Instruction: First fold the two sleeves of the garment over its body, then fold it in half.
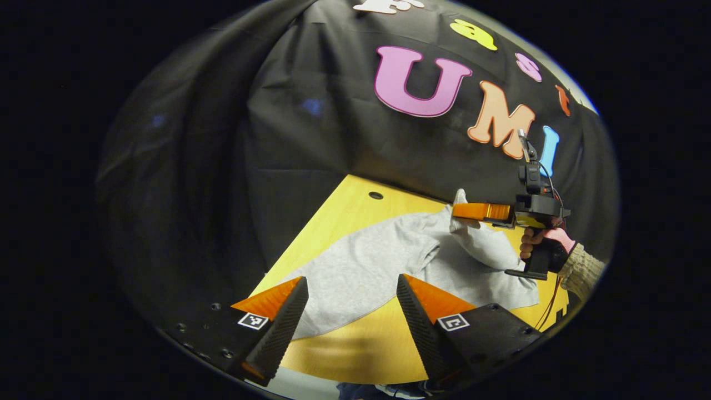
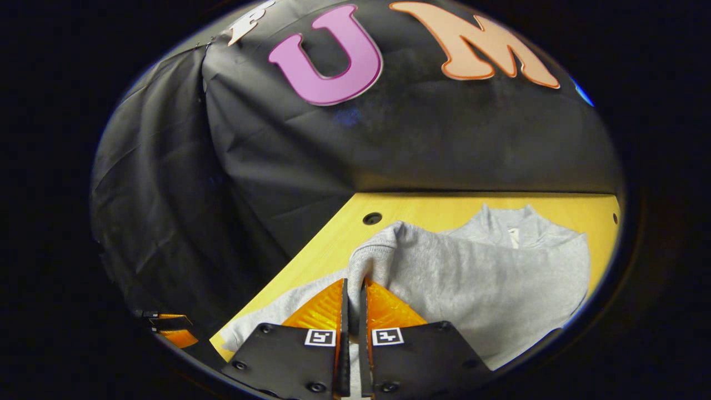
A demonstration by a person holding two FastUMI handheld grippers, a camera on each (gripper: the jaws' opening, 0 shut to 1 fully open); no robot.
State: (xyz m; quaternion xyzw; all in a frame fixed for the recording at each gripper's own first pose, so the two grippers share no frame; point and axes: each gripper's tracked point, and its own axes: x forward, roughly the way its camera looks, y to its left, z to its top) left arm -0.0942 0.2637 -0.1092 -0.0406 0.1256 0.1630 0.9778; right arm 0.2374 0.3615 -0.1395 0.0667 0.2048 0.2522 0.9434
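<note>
Now, step: folding one sleeve over the body
Sweater [image 1: 389,266]: gray, flat on the yellow table [image 1: 355,344], neck end away from the near table edge
Sleeve [image 1: 483,244]: lifted off the sweater at the cuff, running long from the shoulder up to the pinch
Right gripper [image 1: 464,214]: fingers pressed together, pinching the sleeve cloth [image 2: 383,250], held over the sweater by a hand [image 1: 541,239]
Left gripper [image 1: 353,303]: fingers spread wide, holding nothing, hanging over the sweater's near hem
Nearer to sleeve: right gripper
Next, likely: lay the sleeve down across the sweater's chest

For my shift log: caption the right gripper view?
Right gripper pinching a sleeve of the grey sweatshirt on the yellow table.
</note>
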